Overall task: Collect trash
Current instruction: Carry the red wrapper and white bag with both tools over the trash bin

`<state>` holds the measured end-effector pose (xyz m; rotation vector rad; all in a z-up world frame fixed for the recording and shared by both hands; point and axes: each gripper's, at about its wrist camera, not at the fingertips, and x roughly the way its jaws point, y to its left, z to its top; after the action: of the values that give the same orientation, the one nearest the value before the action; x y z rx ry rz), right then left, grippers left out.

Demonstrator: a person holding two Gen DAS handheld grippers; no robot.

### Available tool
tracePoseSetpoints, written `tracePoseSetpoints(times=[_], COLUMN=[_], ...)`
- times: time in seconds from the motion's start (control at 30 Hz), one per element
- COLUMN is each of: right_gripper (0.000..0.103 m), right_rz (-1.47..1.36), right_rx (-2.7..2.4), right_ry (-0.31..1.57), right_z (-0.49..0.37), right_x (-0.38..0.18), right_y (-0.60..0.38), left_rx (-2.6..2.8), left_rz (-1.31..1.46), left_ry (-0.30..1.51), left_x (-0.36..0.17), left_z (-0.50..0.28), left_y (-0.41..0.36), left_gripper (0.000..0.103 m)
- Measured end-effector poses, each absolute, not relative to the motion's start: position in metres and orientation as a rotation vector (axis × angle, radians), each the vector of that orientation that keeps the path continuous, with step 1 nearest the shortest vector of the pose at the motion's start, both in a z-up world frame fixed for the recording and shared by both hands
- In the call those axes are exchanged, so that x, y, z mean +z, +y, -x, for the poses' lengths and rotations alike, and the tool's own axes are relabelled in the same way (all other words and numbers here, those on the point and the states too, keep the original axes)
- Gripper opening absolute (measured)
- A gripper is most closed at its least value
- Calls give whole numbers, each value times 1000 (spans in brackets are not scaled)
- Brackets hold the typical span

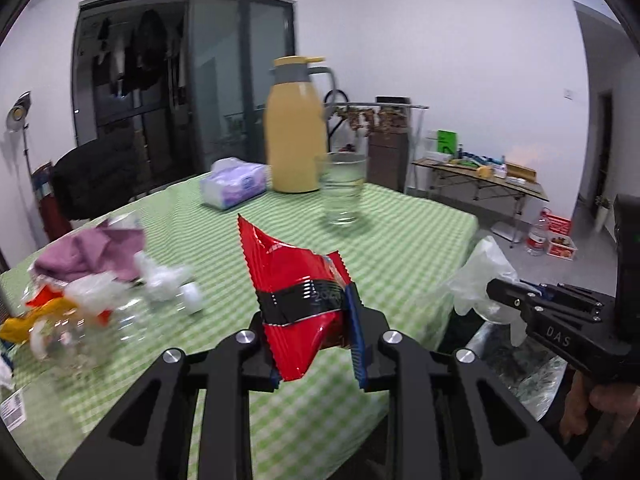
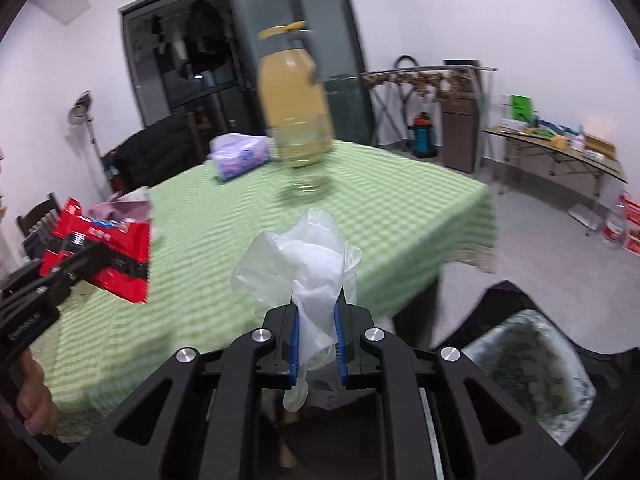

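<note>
Two grippers are each gripping a piece of trash above the green checked table. Seen from its own camera, the left gripper is clamping a crumpled red snack wrapper between its blue-edged pads, the wrapper sticking up toward 12 o'clock. At 3 o'clock in that view, the right gripper is squeezing a clear plastic glove beyond the table's edge. In the right wrist view, the right gripper is pinching the glove, whose fingers are dangling down between the pads. A lined trash bin is sitting on the floor at 4 o'clock. More litter, a purple cloth and a clear bottle are lying at 9 o'clock in the left view. A yellow jug, a glass and a tissue pack are standing toward 12 o'clock.
</note>
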<state>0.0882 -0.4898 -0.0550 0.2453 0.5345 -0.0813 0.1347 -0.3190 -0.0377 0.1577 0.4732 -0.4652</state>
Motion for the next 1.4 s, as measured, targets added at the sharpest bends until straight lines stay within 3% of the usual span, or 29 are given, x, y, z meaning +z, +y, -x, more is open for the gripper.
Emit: tracePoseSetpoints(times=[0.6,1.4], right_gripper=[14,14], right_rz=[-286,-454], right_rx=[-336,-508], right_ry=[612,789], right_z=[-30,7], right_x=[-100,-185], right_y=[-596,-656], left_rx=[-707,-846], left_rz=[-214,-366], left_ry=[551,770], left_x=[-63,-153], left_z=[-110,-97], left_y=[-436,-540], left_gripper=[23,23])
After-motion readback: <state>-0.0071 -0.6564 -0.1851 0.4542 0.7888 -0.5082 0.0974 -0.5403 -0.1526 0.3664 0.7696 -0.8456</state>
